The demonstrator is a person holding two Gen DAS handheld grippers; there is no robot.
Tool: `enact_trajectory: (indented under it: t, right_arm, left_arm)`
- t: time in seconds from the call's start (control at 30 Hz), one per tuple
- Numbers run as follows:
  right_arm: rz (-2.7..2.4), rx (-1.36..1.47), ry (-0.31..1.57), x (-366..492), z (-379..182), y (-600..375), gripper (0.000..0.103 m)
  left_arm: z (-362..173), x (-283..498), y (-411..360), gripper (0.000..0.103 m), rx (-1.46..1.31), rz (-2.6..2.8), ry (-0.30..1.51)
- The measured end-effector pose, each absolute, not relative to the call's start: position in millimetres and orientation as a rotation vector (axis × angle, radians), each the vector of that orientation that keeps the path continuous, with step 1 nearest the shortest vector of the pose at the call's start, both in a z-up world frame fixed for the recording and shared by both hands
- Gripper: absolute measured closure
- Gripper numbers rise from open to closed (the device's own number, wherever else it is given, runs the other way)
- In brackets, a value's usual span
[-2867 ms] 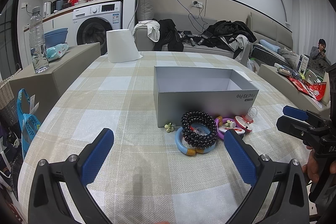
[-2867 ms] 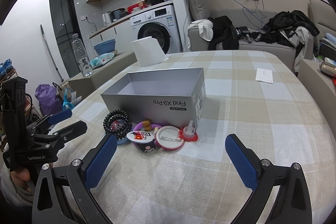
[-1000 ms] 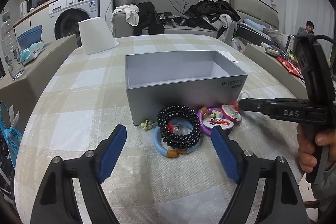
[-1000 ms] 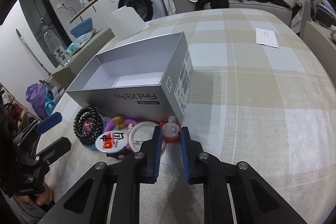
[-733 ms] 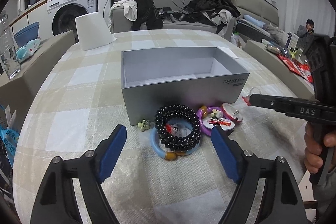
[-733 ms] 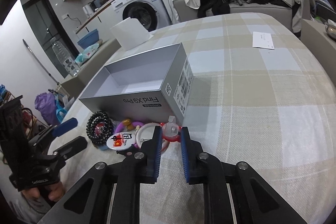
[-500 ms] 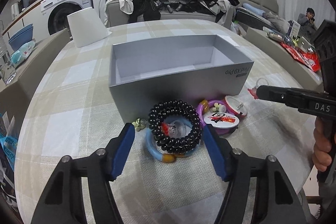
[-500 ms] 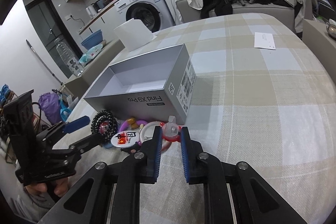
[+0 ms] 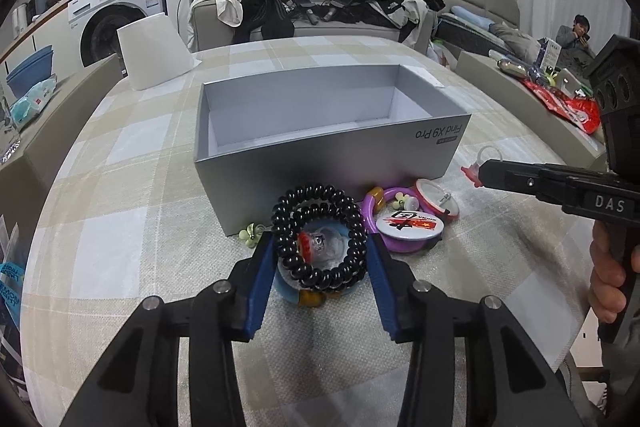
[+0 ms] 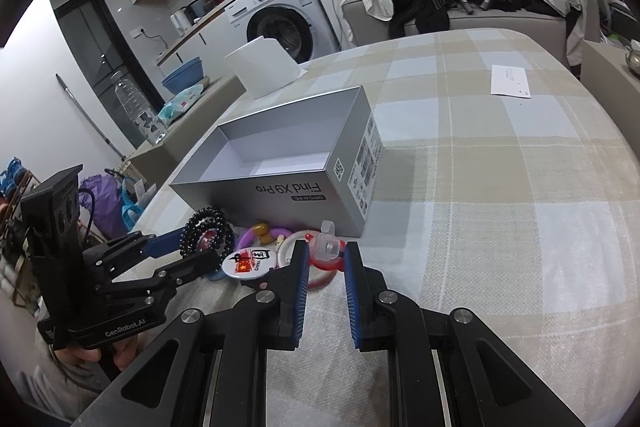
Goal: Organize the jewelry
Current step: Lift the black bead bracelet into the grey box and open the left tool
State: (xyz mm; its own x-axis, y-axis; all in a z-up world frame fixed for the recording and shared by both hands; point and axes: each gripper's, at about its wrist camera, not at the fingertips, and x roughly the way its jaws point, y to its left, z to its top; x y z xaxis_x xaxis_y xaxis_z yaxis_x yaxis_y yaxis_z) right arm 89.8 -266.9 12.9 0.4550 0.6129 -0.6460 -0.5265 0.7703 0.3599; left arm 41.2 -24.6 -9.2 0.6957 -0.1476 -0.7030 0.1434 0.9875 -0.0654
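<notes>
An open grey box (image 9: 320, 163) (image 10: 288, 183) stands on the checked tablecloth. In front of it lies a pile of jewelry: a black bead bracelet (image 9: 318, 235) (image 10: 208, 231) on a blue bangle (image 9: 296, 291), a purple ring (image 9: 380, 211), a round badge (image 9: 406, 223) (image 10: 250, 261) and a small yellow flower (image 9: 250, 233). My left gripper (image 9: 320, 267) has closed onto both sides of the black bead bracelet. My right gripper (image 10: 326, 267) is shut on a red and clear ring (image 10: 328, 251) (image 9: 478, 163), held just above the cloth at the box's right corner.
A white paper roll (image 9: 150, 53) (image 10: 264, 67) stands at the far side of the table. A white slip of paper (image 10: 510, 85) lies at the far right. A sofa with clothes (image 9: 320, 7) is behind the table. A low side counter (image 10: 188, 107) is on the left.
My left gripper moved forward and closed from wide open onto the black bead bracelet. My right gripper stayed shut on the red ring and lifted it slightly.
</notes>
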Motion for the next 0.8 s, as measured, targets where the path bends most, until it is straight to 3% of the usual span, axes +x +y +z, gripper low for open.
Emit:
enact_trajectory:
  t: [0.8]
  right_arm:
    - [0.752,0.150,0.708,92,66,-254,0.086]
  left_arm:
    - [51,54,-20,0.064,-0.023,-0.110,0.586]
